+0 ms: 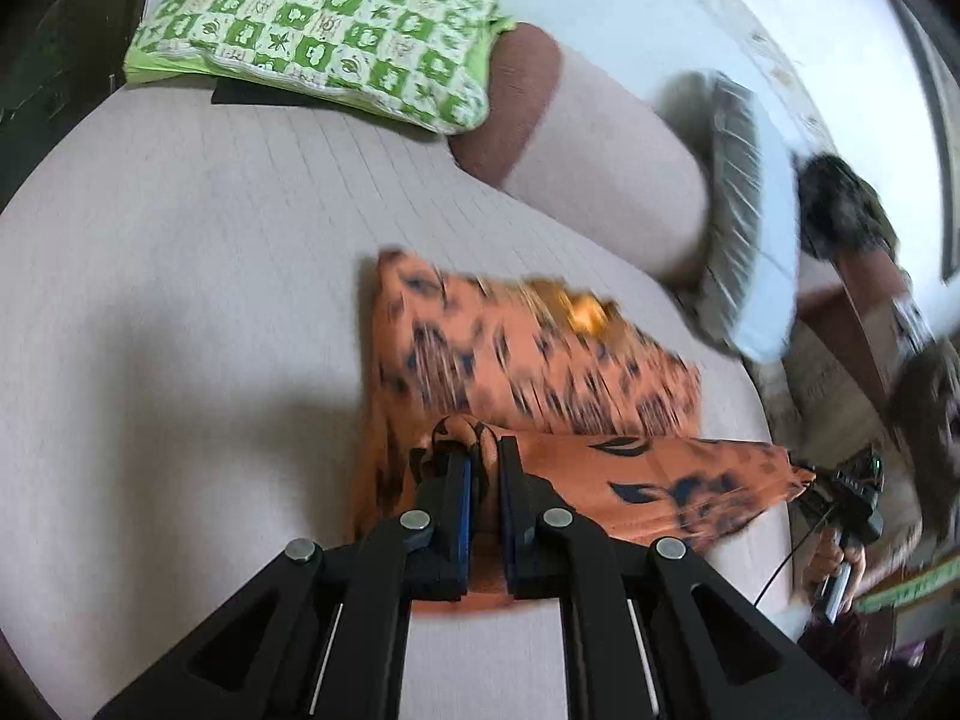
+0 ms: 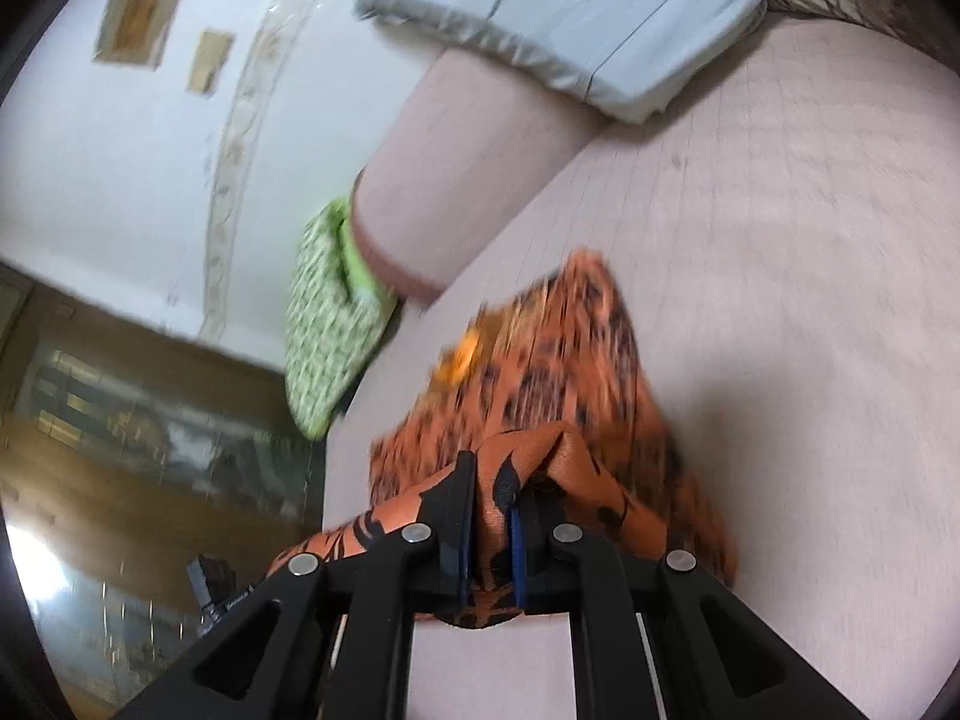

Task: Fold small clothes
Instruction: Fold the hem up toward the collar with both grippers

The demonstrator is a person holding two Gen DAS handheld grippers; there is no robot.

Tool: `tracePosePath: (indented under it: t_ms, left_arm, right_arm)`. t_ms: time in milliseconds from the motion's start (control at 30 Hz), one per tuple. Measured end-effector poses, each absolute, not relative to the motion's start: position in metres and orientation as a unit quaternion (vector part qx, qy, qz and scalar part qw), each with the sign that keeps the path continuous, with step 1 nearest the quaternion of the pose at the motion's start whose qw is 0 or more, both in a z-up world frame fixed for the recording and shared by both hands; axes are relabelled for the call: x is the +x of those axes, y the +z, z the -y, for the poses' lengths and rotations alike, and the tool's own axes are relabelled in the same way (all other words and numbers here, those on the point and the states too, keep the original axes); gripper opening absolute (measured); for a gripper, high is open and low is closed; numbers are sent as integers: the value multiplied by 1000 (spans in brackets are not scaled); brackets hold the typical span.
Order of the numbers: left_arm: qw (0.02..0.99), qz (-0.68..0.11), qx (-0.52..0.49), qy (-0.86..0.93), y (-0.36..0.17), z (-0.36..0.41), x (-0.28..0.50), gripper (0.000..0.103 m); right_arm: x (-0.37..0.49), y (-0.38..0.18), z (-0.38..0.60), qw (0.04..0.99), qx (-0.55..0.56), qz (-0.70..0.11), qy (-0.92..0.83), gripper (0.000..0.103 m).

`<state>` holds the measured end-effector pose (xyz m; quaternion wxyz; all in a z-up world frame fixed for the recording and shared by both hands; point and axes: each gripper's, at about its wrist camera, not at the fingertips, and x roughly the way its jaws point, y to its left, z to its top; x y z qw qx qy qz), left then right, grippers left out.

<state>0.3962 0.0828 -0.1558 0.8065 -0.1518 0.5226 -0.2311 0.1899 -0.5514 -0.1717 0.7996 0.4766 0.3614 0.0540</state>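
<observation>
The cloth (image 1: 540, 372) is orange with dark blue-black leaf and blotch marks, thin and soft, with a shiny gold-yellow patch near its far edge. It lies on the pinkish bed (image 1: 180, 240), just ahead of both tongs, with its near edge lifted off the surface. That raised edge runs as a taut band between the two tongs, while the rest slopes down and away from them and rests on the bed. Much of the far part is blurred.

The left tongs (image 1: 483, 456) are closed on a bunched corner of the cloth; orange fabric bulges out past the tips and shows between the blue pads. The right tongs (image 2: 492, 480) are closed likewise on the other corner, with a fold of fabric squeezed between the pads and draping over both fingers. In the left view the right tongs appear at the far right end of the band, with a hand (image 1: 834, 564) around their handle.

Beyond the cloth, ahead of the left tongs and to their left, lies a green-and-white pillow (image 1: 324, 30). A pink bolster (image 1: 600, 180) lies ahead, and a pale blue cushion (image 1: 750, 228) leans to the right of it. A white wall (image 2: 120, 180) stands behind the bed.
</observation>
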Motion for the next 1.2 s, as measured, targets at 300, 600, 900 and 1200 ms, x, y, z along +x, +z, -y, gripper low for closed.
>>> tracePosePath:
  t_ms: [300,600,900,1200]
  left_arm:
    - [772,-602,-138,-150,-257,-35,527,11]
    - [859,-458,-223,-40,-192,-90,462,66]
    - [856,-481,-188,-9,-214,-1,336,68]
    - [814,-541,-210,-20,-257,-15,365,67]
  right_arm:
    - [347,-268,603,706,567,-424,-13,15]
    - [311,-261,642,726,609,-320,-5,49]
    - [323,-193,477,839,315,-441,57,61]
    - [436,-242,347,844,168,-508,45,41]
